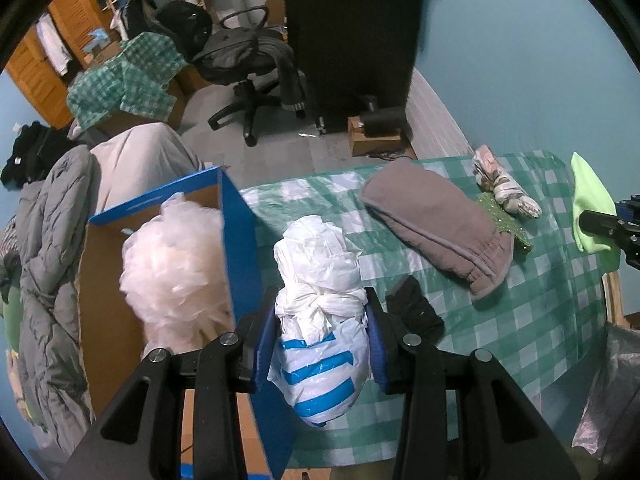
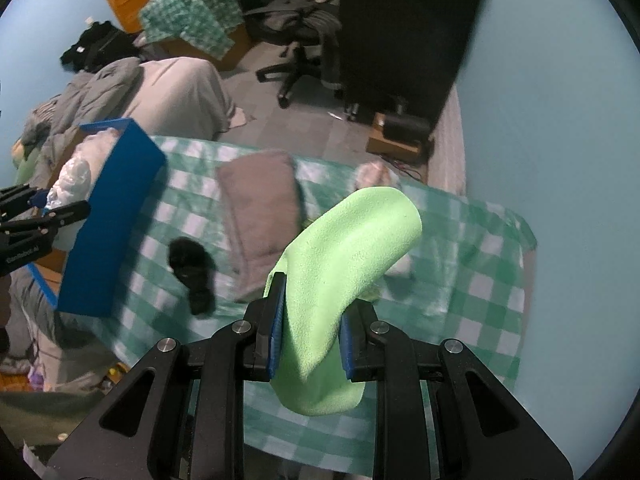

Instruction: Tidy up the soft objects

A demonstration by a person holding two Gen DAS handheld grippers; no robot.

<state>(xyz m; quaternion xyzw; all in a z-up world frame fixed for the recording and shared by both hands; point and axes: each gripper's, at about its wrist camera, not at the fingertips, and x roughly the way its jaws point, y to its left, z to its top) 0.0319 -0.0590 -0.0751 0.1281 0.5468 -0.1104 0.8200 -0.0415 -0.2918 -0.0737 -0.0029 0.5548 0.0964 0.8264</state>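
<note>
We start at the left gripper (image 1: 322,340): its blue pads are pressed in on a knotted plastic bag bundle (image 1: 320,308), white with blue stripes on the near end. The jaws stand partly apart only because the bundle fills the gap, and it hangs clear above the checked tablecloth (image 1: 520,340). Its long axis runs away from us along the fingers, knot roughly at the pads.

The right gripper (image 2: 308,344) is closed nearly all the way on a lime green cloth (image 2: 348,264), pinched at one edge; the rest curls up and forward in a stiff arc above the table.

What the coming move turns on, we judge, is the blue-walled cardboard box (image 1: 236,240) at the table's left end. It sits just beside the left gripper, its near wall almost touching the bundle's left side, and a fluffy pale plastic wad (image 1: 176,264) already lies inside. So the left hand is much the nearer one — the bundle need only travel left over the wall. The right hand's cloth lies well apart from the box, across most of the table.

Between them on the cloth lie a folded grey garment (image 1: 436,224), a small black item (image 1: 416,308) and, farther off, a rolled patterned fabric (image 1: 504,188) — none yet sorted.
</note>
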